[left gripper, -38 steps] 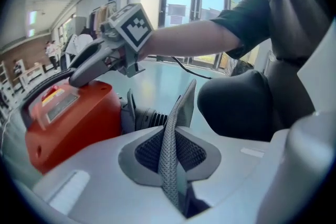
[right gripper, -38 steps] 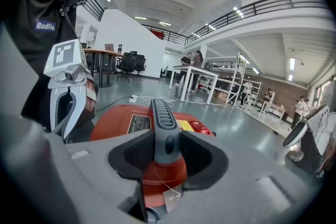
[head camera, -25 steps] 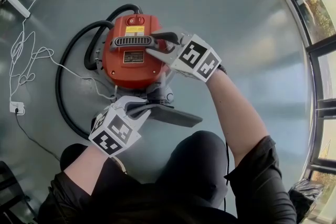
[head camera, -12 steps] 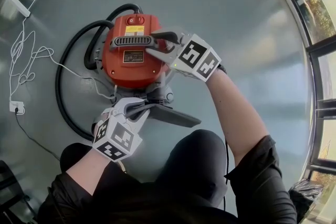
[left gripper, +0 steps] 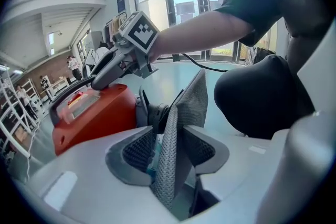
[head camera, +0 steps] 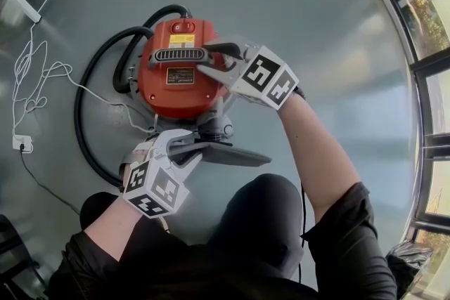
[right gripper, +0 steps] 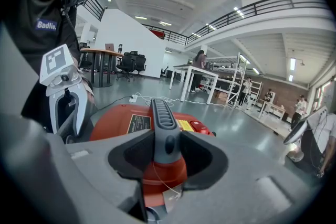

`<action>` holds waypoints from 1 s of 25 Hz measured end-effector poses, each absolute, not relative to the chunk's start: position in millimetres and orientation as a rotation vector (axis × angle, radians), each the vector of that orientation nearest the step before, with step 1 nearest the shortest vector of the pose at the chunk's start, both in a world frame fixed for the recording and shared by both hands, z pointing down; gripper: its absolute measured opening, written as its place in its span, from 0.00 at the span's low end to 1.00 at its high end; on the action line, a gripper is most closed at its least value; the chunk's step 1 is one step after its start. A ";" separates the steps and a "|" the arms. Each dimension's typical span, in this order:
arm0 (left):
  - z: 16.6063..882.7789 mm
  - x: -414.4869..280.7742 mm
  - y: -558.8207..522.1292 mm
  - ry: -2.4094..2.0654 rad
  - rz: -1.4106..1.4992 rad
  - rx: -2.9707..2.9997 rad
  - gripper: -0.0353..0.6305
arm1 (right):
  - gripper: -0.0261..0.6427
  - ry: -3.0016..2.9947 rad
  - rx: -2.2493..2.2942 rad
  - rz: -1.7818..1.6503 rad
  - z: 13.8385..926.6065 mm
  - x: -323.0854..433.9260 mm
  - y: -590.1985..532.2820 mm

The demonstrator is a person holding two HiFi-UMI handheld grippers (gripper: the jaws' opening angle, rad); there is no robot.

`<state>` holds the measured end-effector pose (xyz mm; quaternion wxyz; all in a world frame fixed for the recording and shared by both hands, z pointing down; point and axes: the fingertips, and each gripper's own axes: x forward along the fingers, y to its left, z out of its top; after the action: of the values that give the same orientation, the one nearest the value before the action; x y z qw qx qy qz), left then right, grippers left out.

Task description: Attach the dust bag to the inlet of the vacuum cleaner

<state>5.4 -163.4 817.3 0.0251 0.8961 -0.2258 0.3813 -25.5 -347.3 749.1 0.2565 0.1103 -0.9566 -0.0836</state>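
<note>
Sitting on the glossy grey floor (head camera: 316, 24), 1 red hard-shelled vacuum cleaner (head camera: 176, 84) is trailing a black hose (head camera: 88, 105) in a loop at the picture's left. Only the head view is giving this layout, along with a thin white cable (head camera: 42, 77). Right gripper (head camera: 209, 60): its own view is showing the 2 dark textured pads pressing on either side of the grey ribbed handle (right gripper: 160, 113) atop the shell, jaws closed onto it. Left gripper (left gripper: 170, 144): its jaws have just been opening and are standing wide, with the dust bag (left gripper: 173, 123) rising on edge between them. A gap is showing at the left pad, so nothing is being clamped. That view is revealing the bag's grey woven mesh, whereas the head view is presenting it as 1 flat dark slab lying just below the vacuum's round grey inlet (head camera: 216, 128), at the near end of the body. Whether the bag is seated on the inlet, neither view is settling.
</note>
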 end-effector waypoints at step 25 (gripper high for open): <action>757.6 -38.2 -165.5 -0.769 0.933 2.845 0.38 | 0.25 -2.705 0.385 -0.254 701.4 17.1 -323.0</action>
<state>-38.2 -165.5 757.6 0.0250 0.9201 -0.2486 0.3018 17.1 -323.0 701.4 0.1974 0.1375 -0.9664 -0.0907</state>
